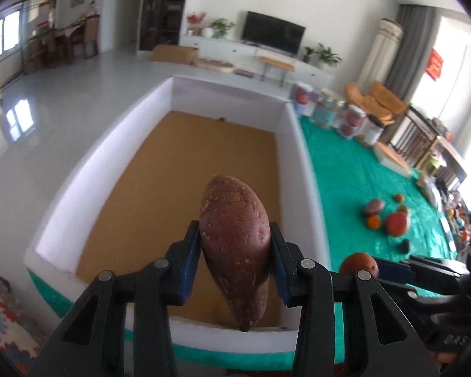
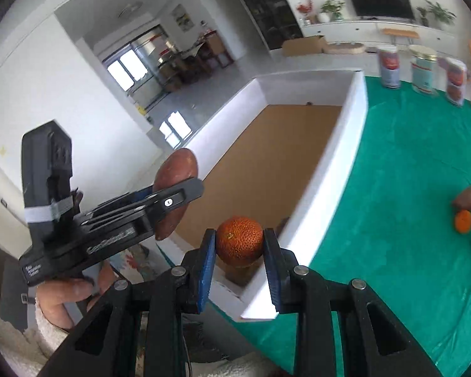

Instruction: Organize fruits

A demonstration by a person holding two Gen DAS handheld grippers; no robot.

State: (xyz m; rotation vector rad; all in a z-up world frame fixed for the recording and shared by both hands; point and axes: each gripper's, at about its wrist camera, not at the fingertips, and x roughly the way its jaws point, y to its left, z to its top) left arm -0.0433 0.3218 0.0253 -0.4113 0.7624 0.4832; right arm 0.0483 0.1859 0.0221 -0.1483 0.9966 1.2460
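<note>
My left gripper (image 1: 235,245) is shut on a long purple-brown sweet potato (image 1: 235,251), held upright over the near end of a white-walled box (image 1: 301,163) with a brown floor. My right gripper (image 2: 239,245) is shut on a rough orange round fruit (image 2: 239,240), above the box's near right corner. In the left wrist view that fruit (image 1: 359,264) and the right gripper show at the lower right. The right wrist view shows the left gripper (image 2: 175,194) with the sweet potato (image 2: 175,172) to its left, held by a hand (image 2: 62,295).
A green cloth (image 1: 354,169) covers the table beside the box. More fruits lie on it to the right: a red one (image 1: 396,223), an orange one (image 1: 373,221), another sweet potato (image 2: 469,198). Several tins (image 1: 351,122) stand at the cloth's far edge.
</note>
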